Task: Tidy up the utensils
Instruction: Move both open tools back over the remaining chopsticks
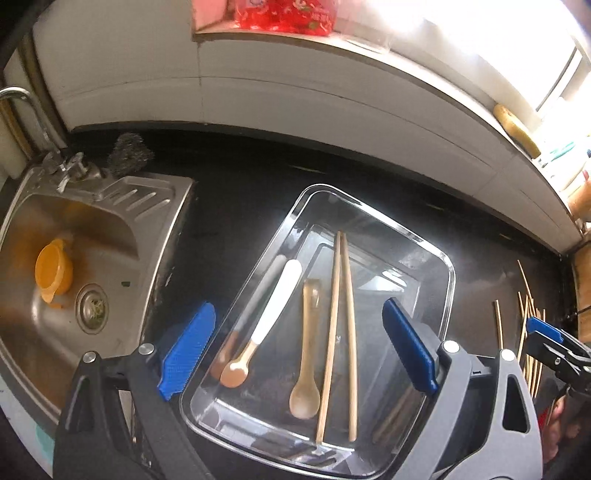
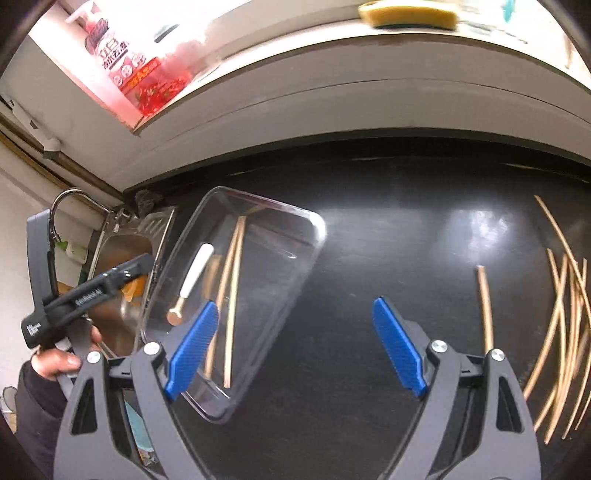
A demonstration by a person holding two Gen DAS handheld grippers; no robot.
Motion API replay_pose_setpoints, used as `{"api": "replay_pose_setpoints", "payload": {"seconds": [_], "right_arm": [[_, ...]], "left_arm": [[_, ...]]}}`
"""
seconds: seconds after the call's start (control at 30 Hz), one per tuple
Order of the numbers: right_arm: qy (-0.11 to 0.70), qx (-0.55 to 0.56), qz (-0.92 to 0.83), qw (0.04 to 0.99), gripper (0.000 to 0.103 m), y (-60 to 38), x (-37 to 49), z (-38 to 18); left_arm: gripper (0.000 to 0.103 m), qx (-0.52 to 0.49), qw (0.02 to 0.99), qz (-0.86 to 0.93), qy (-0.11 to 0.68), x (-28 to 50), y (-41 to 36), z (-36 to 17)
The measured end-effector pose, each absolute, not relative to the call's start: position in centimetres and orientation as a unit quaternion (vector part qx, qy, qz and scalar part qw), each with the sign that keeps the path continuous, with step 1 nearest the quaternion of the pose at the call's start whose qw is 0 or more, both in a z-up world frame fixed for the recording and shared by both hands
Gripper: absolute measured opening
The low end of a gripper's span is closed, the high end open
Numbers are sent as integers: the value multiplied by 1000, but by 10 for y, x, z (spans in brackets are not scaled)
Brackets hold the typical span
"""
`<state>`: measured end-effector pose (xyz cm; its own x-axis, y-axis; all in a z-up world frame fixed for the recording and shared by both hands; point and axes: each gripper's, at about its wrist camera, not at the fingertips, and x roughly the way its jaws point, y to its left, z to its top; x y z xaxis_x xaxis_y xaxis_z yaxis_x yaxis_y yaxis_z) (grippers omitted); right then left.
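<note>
A clear plastic tray (image 1: 439,258) (image 2: 295,218) lies on the black counter. Inside it lie a white-handled spoon (image 1: 273,310) (image 2: 195,273), a wooden spoon (image 1: 308,343) and a pair of wooden chopsticks (image 1: 341,325) (image 2: 232,295). My left gripper (image 1: 295,354) hangs open above the tray, its blue pads wide apart with nothing pressed between them. My right gripper (image 2: 295,347) is open over bare counter just right of the tray. Several loose chopsticks (image 2: 557,321) (image 1: 528,332) lie scattered at the far right.
A steel sink (image 1: 110,229) with an orange cup (image 1: 53,275) and a steel scourer (image 1: 129,151) sits to the left. A white tiled ledge (image 1: 332,92) runs behind, bearing a red-labelled bottle (image 2: 136,70) and a yellow sponge (image 2: 410,14). A hand (image 2: 55,363) holds the left gripper.
</note>
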<state>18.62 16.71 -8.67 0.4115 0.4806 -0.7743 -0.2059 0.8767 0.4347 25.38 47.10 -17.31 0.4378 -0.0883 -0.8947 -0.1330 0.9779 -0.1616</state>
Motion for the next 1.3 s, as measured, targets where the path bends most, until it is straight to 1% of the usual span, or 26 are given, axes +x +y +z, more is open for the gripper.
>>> {"api": "replay_pose_setpoints", "payload": {"seconds": [0.2, 0.43, 0.6, 0.7, 0.87, 1.0, 1.1, 1.3], "right_arm": [[500, 162, 199, 827, 83, 129, 170, -93], [484, 172, 194, 835, 83, 76, 147, -89], [472, 168, 194, 843, 83, 20, 122, -78], [461, 150, 175, 857, 83, -16, 107, -73], [449, 131, 112, 877, 83, -99, 78, -78], [460, 114, 52, 879, 83, -161, 56, -102], [479, 124, 28, 868, 83, -203, 39, -126], [501, 132, 21, 855, 83, -248, 14, -162]], "left_arm": [[90, -100, 845, 25, 525, 234, 462, -164], [90, -83, 852, 37, 515, 209, 420, -148], [90, -85, 855, 49, 509, 194, 385, -137], [90, -78, 858, 43, 506, 186, 349, -130], [90, -55, 862, 15, 504, 173, 257, -129], [90, -38, 862, -6, 505, 161, 192, -139], [90, -22, 855, -19, 519, 154, 148, -155], [90, -8, 844, -25, 535, 142, 103, -176]]}}
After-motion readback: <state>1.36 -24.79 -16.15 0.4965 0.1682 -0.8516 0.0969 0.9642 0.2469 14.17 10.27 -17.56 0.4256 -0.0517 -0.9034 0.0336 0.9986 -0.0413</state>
